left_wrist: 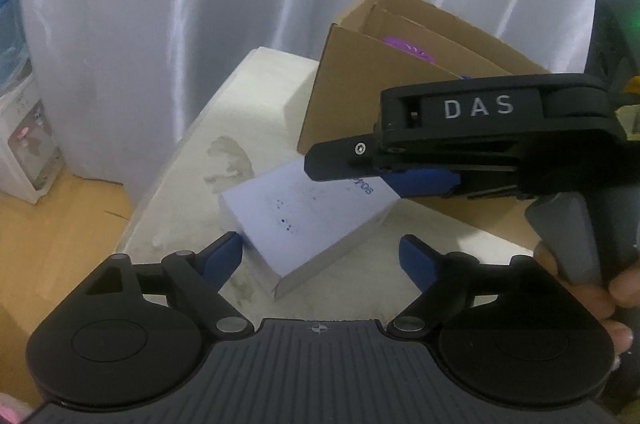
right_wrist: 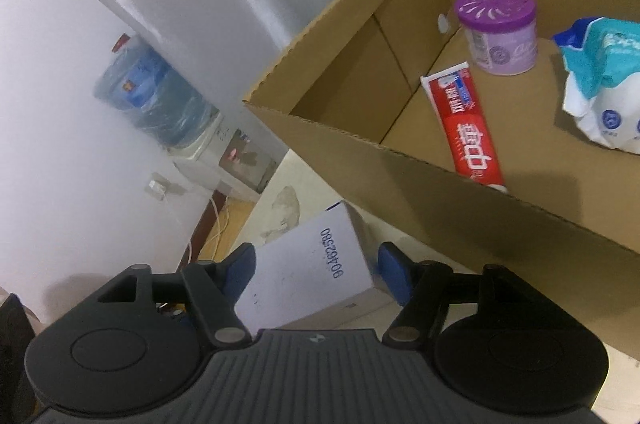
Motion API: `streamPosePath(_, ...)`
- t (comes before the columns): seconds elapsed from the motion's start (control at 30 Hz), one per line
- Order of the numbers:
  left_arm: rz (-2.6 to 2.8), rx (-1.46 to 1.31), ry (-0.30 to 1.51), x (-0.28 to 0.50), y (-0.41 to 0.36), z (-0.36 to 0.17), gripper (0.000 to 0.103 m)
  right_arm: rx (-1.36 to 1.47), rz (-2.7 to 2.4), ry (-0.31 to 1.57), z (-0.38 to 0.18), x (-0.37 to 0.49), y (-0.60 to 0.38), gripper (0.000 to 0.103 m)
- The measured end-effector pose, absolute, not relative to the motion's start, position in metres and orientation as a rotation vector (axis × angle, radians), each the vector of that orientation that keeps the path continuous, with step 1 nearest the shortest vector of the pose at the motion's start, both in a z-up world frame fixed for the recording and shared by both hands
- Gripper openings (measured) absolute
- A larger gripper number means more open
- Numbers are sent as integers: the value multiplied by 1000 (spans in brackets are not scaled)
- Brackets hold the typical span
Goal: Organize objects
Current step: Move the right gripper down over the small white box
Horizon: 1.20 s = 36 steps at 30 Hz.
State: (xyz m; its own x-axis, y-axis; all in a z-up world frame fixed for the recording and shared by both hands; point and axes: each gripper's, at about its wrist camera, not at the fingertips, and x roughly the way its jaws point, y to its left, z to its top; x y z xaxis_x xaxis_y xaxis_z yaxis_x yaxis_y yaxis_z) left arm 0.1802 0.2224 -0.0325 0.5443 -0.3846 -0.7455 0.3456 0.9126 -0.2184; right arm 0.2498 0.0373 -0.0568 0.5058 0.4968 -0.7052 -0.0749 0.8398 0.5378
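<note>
Three items already lie inside the cardboard box [right_wrist: 460, 208]: a purple-lidded jar [right_wrist: 498, 28] at the back, a red toothpaste tube [right_wrist: 468, 128] flat on the floor of the box, and a pack of wipes [right_wrist: 600, 84] toward the right. One item is judged outstanding: a white carton [left_wrist: 308, 220] that lies on the table [left_wrist: 248, 96] just beside the near wall of the box, outside it. The left gripper [left_wrist: 320, 256] stands open, its blue pads either side of the carton's near end, with a visible gap on the right side; contact on the left cannot be confirmed. The right gripper [right_wrist: 316, 268] is also open and straddles the same carton, a gap showing at its right pad; no grip is evident on either tool. In the left view the right gripper [left_wrist: 400, 180] reaches over the carton's far corner, a person's fingers on its handle. Remaining work, by judgement: grasp the carton and place it in the box. The table is pale with a grey stain near the carton. A white curtain [left_wrist: 160, 24] hangs behind; a water dispenser [right_wrist: 160, 104] stands by the wall on a wooden floor.
</note>
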Motion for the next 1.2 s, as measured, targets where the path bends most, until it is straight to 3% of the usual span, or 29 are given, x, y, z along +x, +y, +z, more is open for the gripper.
streamPosePath(0.53,-426,-49,959,160,201,-28,87,504,389,1075,-53,225,20,80)
streamPosePath(1.2,-536,23,1040,73,141,-23,87,627,340,1117,-54,131,-60,80)
